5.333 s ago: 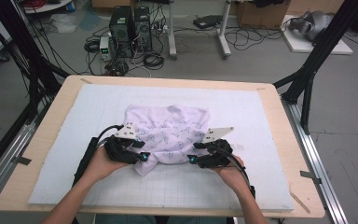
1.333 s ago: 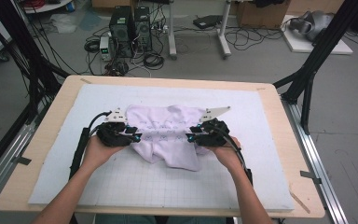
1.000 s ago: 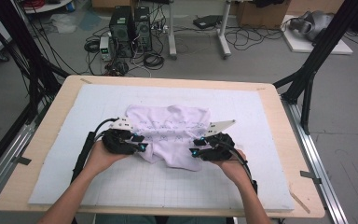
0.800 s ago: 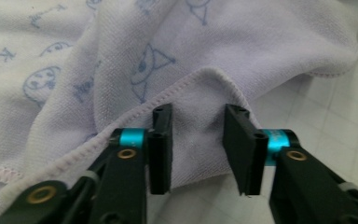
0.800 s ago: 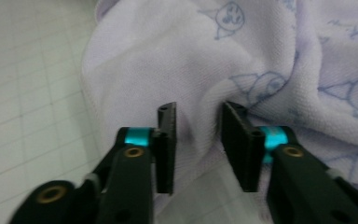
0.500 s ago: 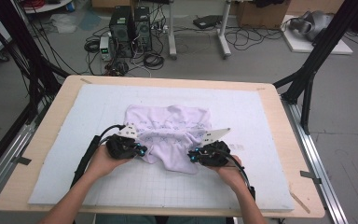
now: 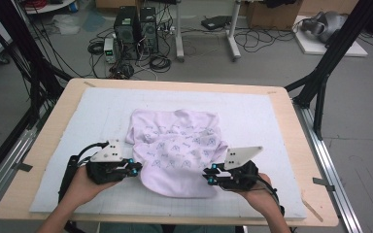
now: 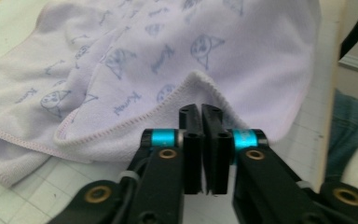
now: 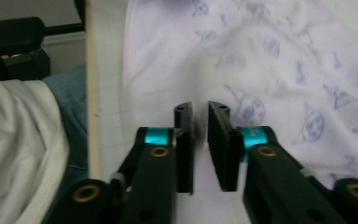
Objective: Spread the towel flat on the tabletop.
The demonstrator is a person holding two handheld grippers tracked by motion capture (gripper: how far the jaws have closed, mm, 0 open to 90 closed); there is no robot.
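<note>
Folding is what we are working at, and we are judging it roughly half done. We are looking at a towel, pale lilac with small blue prints, lying near the middle of the white mat on the table; its near part is showing a plain, unprinted face, which suggests one fold is already laid, though the layers are sitting rumpled rather than flat. We are holding the left gripper at the towel's left near edge, and in the left gripper view its jaws are standing pressed together just in front of a raised, stitched corner of cloth; whether any cloth is caught between them we cannot tell. We are holding the right gripper at the right near edge, and in the right gripper view its jaws are standing a little apart over the fabric, gripping nothing that we can see. What is remaining, we are guessing, is squaring the edges, smoothing the wrinkles and making at least one more fold.
</note>
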